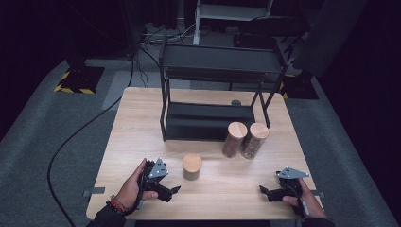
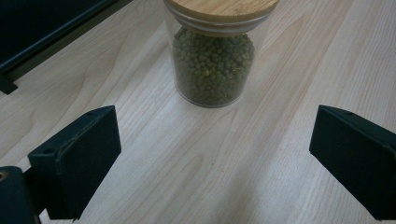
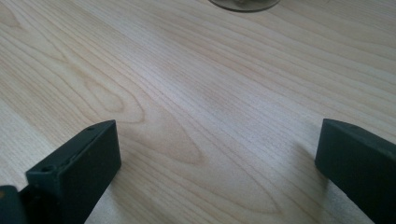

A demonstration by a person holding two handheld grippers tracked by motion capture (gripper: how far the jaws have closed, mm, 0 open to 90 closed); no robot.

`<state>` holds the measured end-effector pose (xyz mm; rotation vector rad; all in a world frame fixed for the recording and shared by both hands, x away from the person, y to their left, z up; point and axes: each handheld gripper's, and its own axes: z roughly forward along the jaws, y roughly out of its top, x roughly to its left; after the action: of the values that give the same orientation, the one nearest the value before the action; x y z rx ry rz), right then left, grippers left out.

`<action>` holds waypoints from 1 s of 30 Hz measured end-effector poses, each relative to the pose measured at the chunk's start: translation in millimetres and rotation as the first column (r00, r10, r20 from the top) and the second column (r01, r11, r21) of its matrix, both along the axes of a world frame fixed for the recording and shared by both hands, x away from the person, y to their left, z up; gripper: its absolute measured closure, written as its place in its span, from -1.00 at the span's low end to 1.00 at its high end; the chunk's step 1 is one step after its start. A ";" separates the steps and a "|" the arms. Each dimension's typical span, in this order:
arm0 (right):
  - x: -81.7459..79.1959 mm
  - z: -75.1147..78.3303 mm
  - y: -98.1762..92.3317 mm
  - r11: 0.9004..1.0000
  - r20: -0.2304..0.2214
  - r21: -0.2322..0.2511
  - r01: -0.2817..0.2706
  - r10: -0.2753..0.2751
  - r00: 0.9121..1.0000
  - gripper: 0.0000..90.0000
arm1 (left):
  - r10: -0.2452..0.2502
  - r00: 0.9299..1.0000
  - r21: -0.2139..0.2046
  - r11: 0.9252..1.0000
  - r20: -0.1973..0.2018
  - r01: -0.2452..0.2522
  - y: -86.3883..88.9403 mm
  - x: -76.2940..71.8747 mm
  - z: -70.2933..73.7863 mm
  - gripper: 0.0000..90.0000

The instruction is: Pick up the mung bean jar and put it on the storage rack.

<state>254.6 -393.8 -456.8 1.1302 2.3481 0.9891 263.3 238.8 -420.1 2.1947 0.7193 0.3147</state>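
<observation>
Two grippers wait at the near edge of the wooden table (image 1: 142, 137), both with jaws spread wide and holding nothing. Just ahead of the left gripper (image 1: 173, 190) stands the short jar of green beans (image 2: 213, 65), upright under its wooden lid and clear of both jaws. To take it cleanly, I would keep the jaws level, centre the glass between them and close below the lid. Farther back, two taller jars (image 1: 245, 139) stand touching before the black rack (image 1: 213, 85); the right gripper (image 1: 263, 189) is well apart from them.

The short clear glass jar (image 2: 213, 60) holds green beans under a tan bamboo lid (image 2: 222, 8). The pale wooden table (image 1: 142, 137) shows brown grain swirls. The black metal shelf rack (image 1: 208, 120) looks uniformly dark.
</observation>
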 end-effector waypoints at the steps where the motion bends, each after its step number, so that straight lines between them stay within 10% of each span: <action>1: 0.0 0.0 0.0 1.000 0.000 0.000 0.000 0.000 1.000 -1.00 | 0.000 1.000 0.000 1.000 -0.001 0.000 -0.6 0.3 0.4 -0.96; 30: 0.0 0.0 0.0 1.000 0.000 0.000 0.000 0.000 1.000 -1.00 | -0.033 0.999 -0.025 0.999 -0.007 0.033 -16.7 18.9 3.2 -0.96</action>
<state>254.6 -393.8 -456.8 1.1301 2.3481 0.9892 282.2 222.1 -416.9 2.1826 0.6873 0.2790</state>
